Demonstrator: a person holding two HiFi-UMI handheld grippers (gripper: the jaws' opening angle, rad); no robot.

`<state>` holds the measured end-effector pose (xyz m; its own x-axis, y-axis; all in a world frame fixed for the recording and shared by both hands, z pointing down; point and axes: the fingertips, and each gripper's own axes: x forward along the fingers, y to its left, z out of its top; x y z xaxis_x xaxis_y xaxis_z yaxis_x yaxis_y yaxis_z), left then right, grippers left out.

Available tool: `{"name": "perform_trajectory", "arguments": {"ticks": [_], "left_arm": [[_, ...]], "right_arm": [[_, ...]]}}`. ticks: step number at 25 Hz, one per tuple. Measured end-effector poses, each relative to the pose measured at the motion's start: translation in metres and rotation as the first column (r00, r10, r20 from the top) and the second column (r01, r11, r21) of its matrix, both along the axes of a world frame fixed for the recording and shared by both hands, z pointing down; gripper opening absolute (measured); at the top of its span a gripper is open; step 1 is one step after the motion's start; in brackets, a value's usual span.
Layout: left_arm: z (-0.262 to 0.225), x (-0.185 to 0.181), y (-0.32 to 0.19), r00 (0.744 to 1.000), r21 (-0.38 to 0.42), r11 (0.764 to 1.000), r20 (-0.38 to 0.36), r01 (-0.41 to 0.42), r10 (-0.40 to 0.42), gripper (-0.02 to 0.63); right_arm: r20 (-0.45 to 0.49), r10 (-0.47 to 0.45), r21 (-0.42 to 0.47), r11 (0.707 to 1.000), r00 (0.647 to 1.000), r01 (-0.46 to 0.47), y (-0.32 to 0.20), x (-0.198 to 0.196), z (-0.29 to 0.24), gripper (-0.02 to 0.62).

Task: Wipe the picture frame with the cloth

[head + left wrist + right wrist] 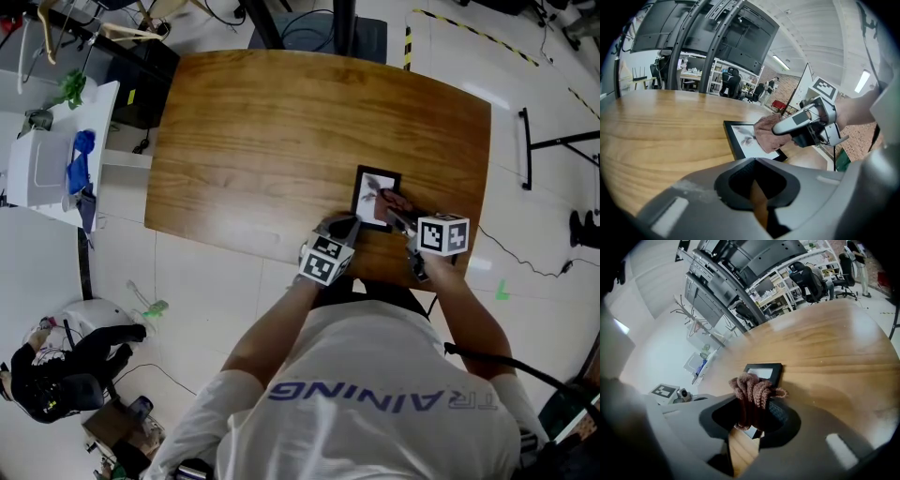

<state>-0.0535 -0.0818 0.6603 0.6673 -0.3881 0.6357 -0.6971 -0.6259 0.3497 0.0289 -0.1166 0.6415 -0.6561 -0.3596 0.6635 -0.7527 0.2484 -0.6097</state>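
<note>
A black picture frame [375, 180] holding a pale print lies flat near the front right of the wooden table [281, 141]. My right gripper [398, 214] is shut on a bunched reddish-brown cloth [392, 202], and the cloth presses on the frame's glass. The right gripper view shows the cloth [752, 390] wadded between the jaws with the frame [764, 371] just beyond it. My left gripper [342, 228] sits at the frame's near left corner, its jaws shut with nothing in them. The left gripper view has the frame [743, 140], the cloth [764, 133] and the right gripper [806, 123] ahead of it.
The table's front edge runs just below both grippers. A white side table [52, 159] with blue items stands at the far left. A person [56, 370] crouches on the floor at lower left. A black stand [553, 145] and cables lie on the floor to the right.
</note>
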Motion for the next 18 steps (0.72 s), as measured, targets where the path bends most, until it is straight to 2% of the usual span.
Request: {"name": "perform_trajectory", "arguments": {"ticks": [5,13,15,18], "left_arm": [[-0.001,0.0,0.0,1.0,-0.001,1.0,-0.002,-0.001,0.001,0.006],[-0.002,-0.001,0.002,1.0,-0.011,1.0,-0.008,-0.015,0.015,0.006],[-0.005,-0.008,-0.007,1.0,-0.015,1.0,-0.021,0.0,0.0,0.006],[-0.019,-0.017,-0.042,1.0,0.04,0.999,-0.024,0.004,-0.003,0.006]], "right_arm": [[0.01,0.066,-0.006,0.998,0.998,-0.066,0.009,0.027,-0.007,0.12],[-0.008,0.076,0.006,0.997,0.997,-0.076,0.011,0.038,0.0,0.121],[-0.002,0.077,0.006,0.997,0.997,-0.077,0.011,0.035,0.0,0.121],[-0.007,0.078,0.017,0.997,0.997,-0.078,0.011,0.034,-0.002,0.121]]}}
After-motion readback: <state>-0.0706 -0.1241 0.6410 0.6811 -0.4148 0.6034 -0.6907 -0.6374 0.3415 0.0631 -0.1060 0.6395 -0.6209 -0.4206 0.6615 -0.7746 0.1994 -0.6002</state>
